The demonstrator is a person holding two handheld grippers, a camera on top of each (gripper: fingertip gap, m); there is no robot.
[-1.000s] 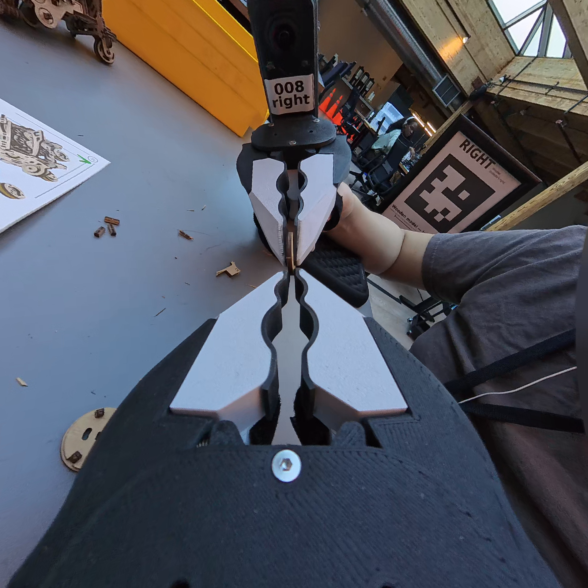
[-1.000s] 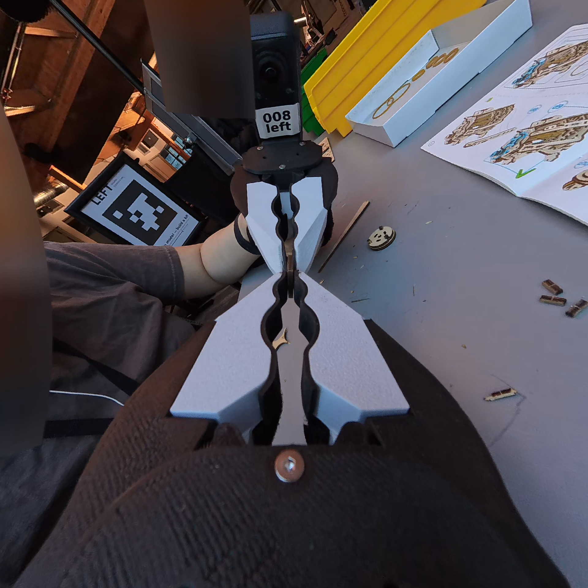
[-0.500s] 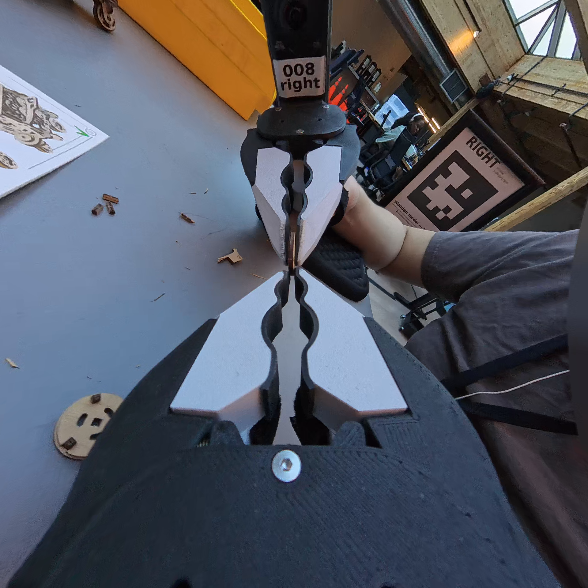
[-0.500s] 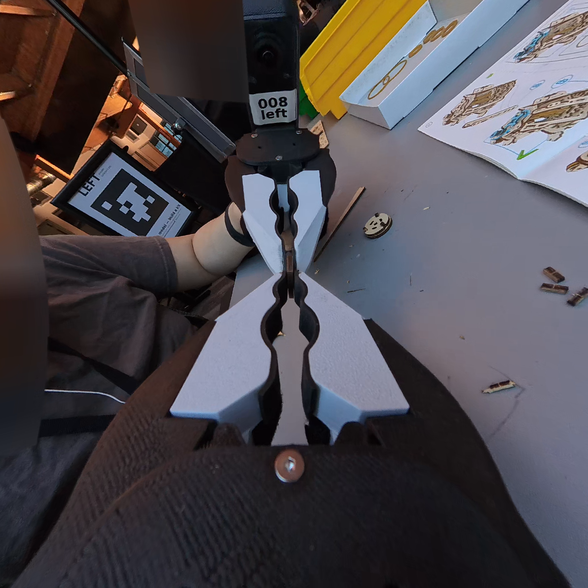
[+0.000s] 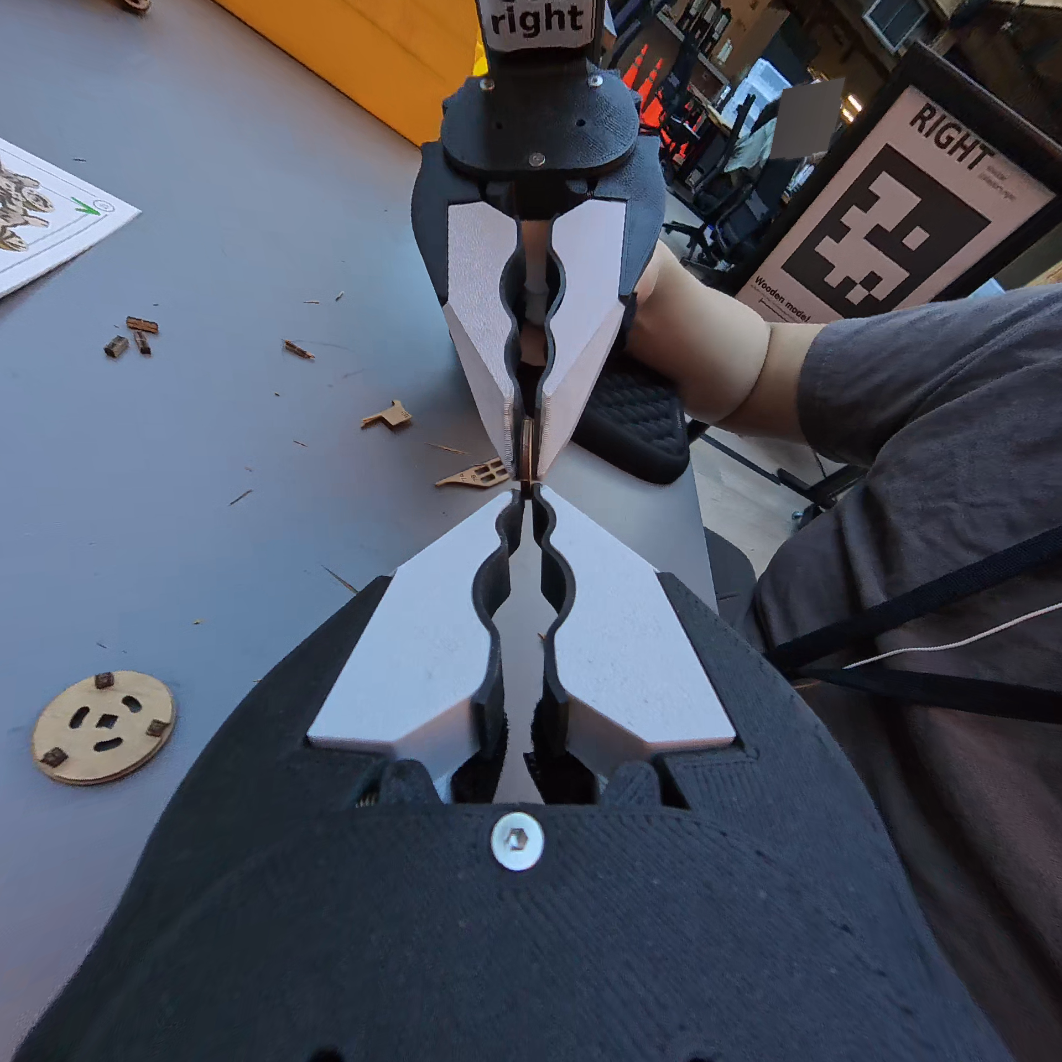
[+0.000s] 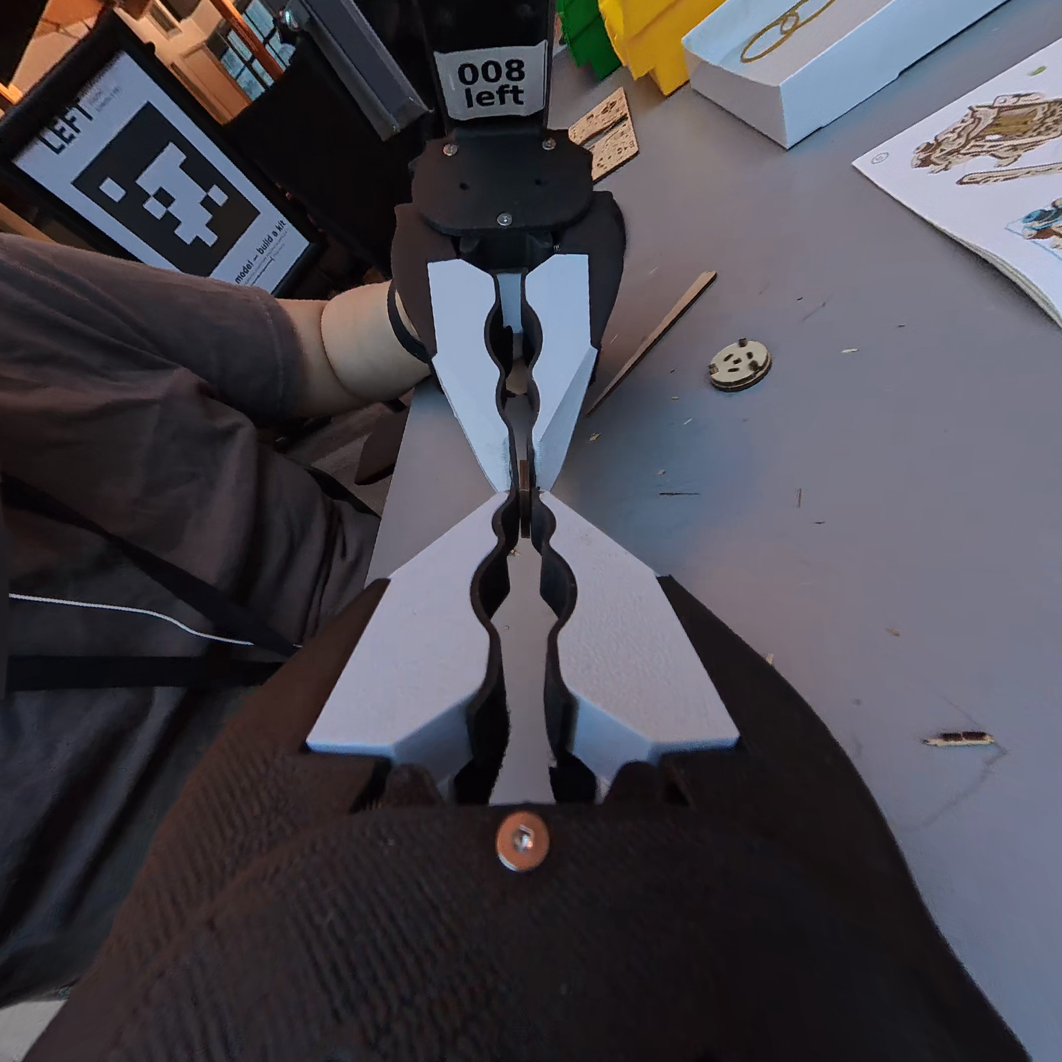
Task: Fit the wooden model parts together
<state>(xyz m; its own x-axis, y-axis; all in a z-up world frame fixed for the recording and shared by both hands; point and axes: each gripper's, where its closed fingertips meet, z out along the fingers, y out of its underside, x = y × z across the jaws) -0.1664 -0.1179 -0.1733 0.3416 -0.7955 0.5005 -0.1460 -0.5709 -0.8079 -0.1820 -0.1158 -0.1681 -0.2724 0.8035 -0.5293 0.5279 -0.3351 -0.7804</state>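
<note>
A small thin wooden part, seen edge-on, is pinched between both grippers above the grey table's near edge. It also shows in the right wrist view. My left gripper is shut on its near end. My right gripper comes in from the top, tip to tip with the left, and is shut on the far end. In the right wrist view my right gripper is at the bottom and the left gripper at the top. I cannot tell whether the part is one piece or two.
A round wooden disc with slots lies on the table; it also shows in the right wrist view. Also there: small wood scraps, a flat cut piece, a wooden strip, an instruction booklet, a white box, a yellow bin.
The grippers stay tip to tip on the wooden part. Each now looks larger and closer in the other's view, and the disc and scraps have shifted in both views.
</note>
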